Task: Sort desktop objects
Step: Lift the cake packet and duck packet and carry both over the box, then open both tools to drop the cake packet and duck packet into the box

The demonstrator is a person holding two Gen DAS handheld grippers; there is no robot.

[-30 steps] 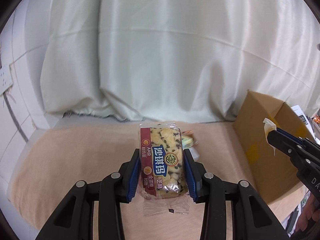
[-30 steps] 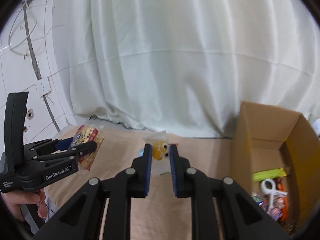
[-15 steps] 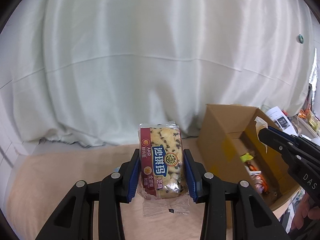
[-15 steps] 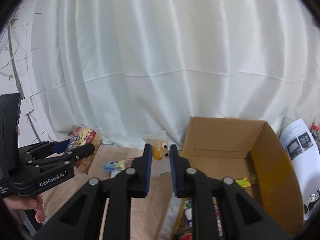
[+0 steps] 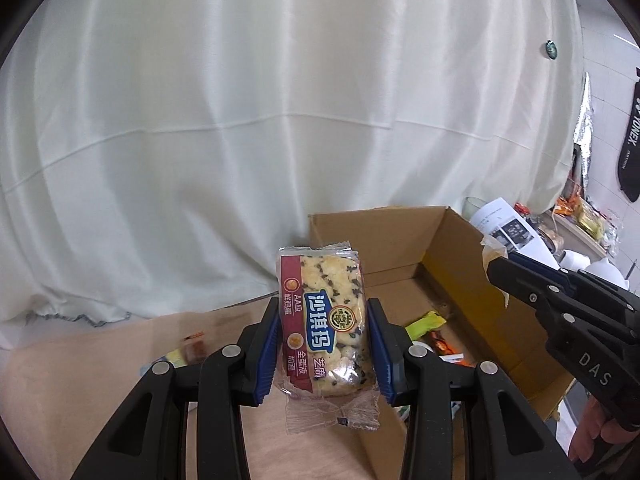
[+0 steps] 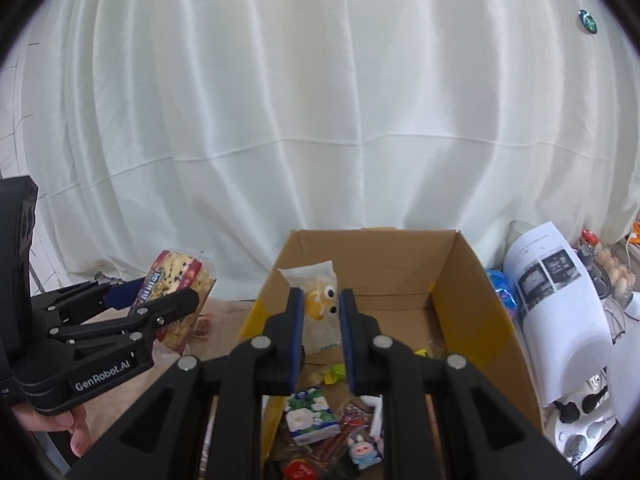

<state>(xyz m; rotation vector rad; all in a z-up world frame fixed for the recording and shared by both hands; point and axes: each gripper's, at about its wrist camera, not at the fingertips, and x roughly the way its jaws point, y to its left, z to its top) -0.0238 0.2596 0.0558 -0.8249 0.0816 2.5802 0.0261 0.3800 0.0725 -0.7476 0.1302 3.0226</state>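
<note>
Small items on the worktop [image 5: 100, 360] behind the left claw [image 5: 322, 346] are blurred, unidentifiable. Box [image 6: 460, 320] contents partly hidden by the right claw [image 6: 319, 330]; printed sheet [image 6: 556, 292] text too small to read.

— Item one, your left gripper [image 5: 322, 344]?
— Blue pads clamped on either side of a wrapped snack cake [image 5: 323, 326], which stands upright between them; fingers angled downward.

— Item two, your right gripper [image 6: 320, 320]?
— Jaws pinched on a clear packet with a yellow googly-eyed figure [image 6: 318, 306], its top poking above the fingertips. Your hand [image 6: 66, 426] grips the left handle.
</note>
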